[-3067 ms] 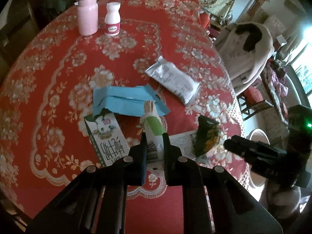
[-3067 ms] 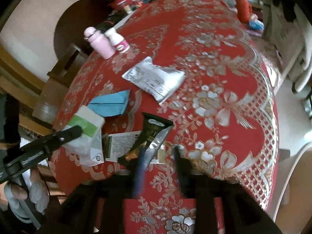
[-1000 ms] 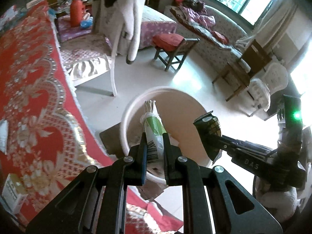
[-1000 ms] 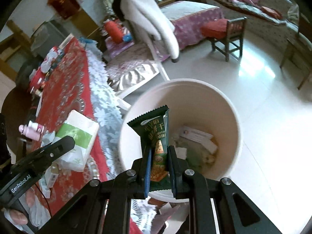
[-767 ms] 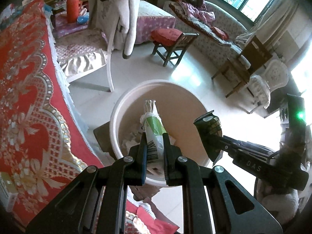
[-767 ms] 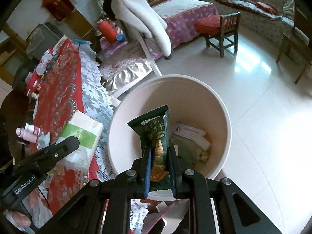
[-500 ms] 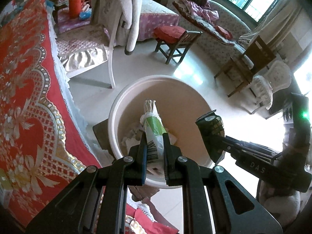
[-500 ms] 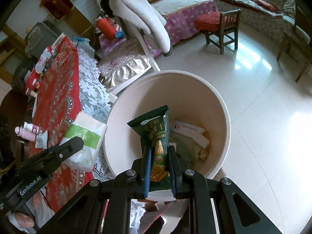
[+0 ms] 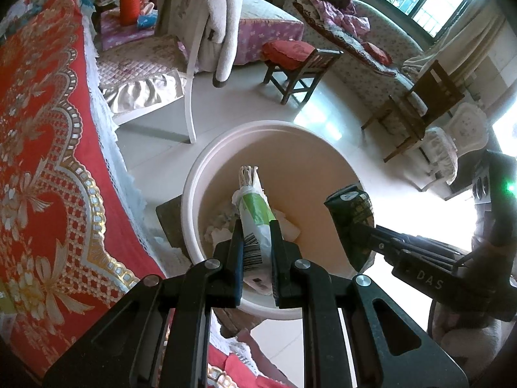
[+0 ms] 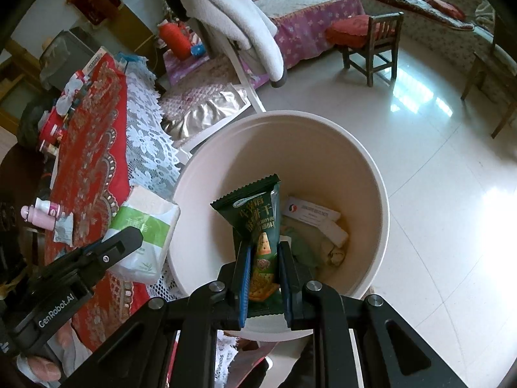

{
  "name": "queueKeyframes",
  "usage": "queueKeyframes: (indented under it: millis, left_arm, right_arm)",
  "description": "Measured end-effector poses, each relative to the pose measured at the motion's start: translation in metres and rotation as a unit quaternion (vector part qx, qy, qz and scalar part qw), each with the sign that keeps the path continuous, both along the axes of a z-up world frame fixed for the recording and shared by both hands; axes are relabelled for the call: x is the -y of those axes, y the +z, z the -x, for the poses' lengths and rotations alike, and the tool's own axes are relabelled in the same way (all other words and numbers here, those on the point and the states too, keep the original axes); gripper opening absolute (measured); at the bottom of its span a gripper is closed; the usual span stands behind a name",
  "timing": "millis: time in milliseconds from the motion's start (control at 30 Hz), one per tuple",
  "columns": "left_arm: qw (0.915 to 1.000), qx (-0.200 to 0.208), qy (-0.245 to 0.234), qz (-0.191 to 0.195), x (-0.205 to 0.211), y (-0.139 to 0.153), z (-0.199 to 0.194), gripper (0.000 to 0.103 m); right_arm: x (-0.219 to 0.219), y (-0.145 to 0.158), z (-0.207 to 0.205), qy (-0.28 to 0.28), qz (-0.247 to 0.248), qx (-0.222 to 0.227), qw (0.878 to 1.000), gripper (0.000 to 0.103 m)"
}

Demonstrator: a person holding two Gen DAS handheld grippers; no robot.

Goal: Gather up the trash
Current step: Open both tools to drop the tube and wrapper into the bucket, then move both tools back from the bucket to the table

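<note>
Hovering over the bin (image 10: 371, 174), the left tool (image 9: 257, 252) is clamping a white-green tissue pack (image 9: 255, 213) while the right tool (image 10: 263, 278) is clamping a green snack wrapper (image 10: 258, 223). Neither is being dropped yet; a silver wrapper (image 10: 63, 231) is waiting at the bench (image 10: 90, 148) edge.

Bin (image 10: 371, 174): mouth open above, litter low inside. Table edge (image 10: 152, 148) just beside its left rim; chair (image 10: 239, 61) behind; bare floor (image 10: 452, 194) to its right.

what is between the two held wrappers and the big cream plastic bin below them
Nothing visible. The left gripper holds the white and green tissue pack and the right gripper the dark green snack wrapper above the open, lidless cream plastic bin, which holds only some trash at its bottom.
</note>
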State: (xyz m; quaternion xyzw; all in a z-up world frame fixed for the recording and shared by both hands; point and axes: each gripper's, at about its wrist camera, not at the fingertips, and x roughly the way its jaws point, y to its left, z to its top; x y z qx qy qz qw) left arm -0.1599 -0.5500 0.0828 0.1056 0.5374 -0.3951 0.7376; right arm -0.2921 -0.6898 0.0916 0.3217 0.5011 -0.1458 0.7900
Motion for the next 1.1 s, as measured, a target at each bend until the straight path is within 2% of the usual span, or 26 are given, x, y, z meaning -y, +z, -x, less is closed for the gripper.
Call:
queueKeyframes:
  millis: [267,300,333,400,433,500,533,733,1100]
  left_arm:
    - [1.0000,-0.005,0.004,0.002,0.001,-0.004,0.001,0.012]
    - [1.0000,-0.007,0.006,0.003,0.001,-0.005,0.000,0.012]
    - [0.9999,-0.009,0.007,0.004,0.001,-0.005,-0.001,0.012]
    - [0.9998,-0.015,0.007,0.008,0.000,-0.007,-0.002,0.017]
    - [0.9998,-0.018,0.007,0.010,-0.001,-0.007,-0.004,0.021]
    - [0.9993,-0.032,0.009,0.016,-0.002,-0.008,-0.006,0.041]
    - [0.9991,-0.036,0.011,0.019,-0.002,-0.008,-0.007,0.043]
    - [0.9990,-0.038,0.020,0.016,-0.008,-0.006,-0.008,0.044]
    - [0.9985,0.002,0.054,0.009,-0.036,0.013,-0.014,0.044]
  right_arm:
    - [0.004,-0.011,-0.005,-0.001,-0.010,-0.011,1.000,0.015]
    - [0.005,-0.012,-0.005,-0.001,-0.011,-0.014,1.000,0.020]
    - [0.005,-0.013,-0.005,-0.004,-0.011,-0.015,1.000,0.034]
    - [0.006,-0.014,-0.004,-0.009,-0.010,-0.014,1.000,0.042]
    - [0.006,-0.015,-0.004,-0.009,-0.009,-0.016,1.000,0.042]
    - [0.007,-0.015,-0.004,-0.008,-0.010,-0.019,1.000,0.042]
    - [0.007,-0.016,-0.003,-0.008,-0.011,-0.020,1.000,0.042]
    - [0.006,-0.013,-0.003,-0.007,-0.012,-0.019,1.000,0.042]
    - [-0.017,0.004,-0.022,0.018,0.005,-0.004,1.000,0.043]
